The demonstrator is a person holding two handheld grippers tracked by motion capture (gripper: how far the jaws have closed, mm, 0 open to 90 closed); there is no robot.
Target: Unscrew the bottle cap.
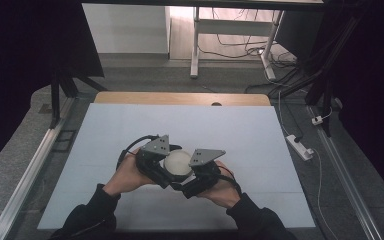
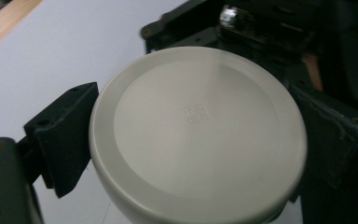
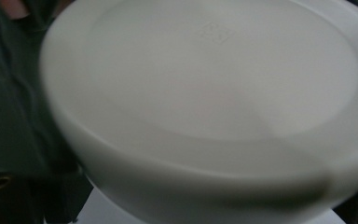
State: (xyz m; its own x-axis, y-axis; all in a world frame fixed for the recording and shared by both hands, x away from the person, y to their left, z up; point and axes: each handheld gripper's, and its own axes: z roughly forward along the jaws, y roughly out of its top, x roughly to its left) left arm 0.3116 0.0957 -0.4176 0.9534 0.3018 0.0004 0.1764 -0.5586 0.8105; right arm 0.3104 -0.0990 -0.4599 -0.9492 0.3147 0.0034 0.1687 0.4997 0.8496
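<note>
A big white table is seen from above, and most of it is bare. Near its front edge, two hands are brought close together, each with a black gripper. The left gripper and the right gripper are set on either side of one round white lid — or it may be a flat, round box, which cannot be told from here. In the left gripper view, the lid is held between the two jaws, one pressed on its left rim and one on its right, so this gripper is closed on it. In the right gripper view, the lid is very near and blurred, with dark jaw parts at its edges; whether it is really squeezed there cannot be told. The lid looks to be lifted a bit off the table, though this is not sure. The step in hand seems to be a hold or a pass between the grippers. For the next move, one firm grip must be kept — the smooth rim could slip.
</note>
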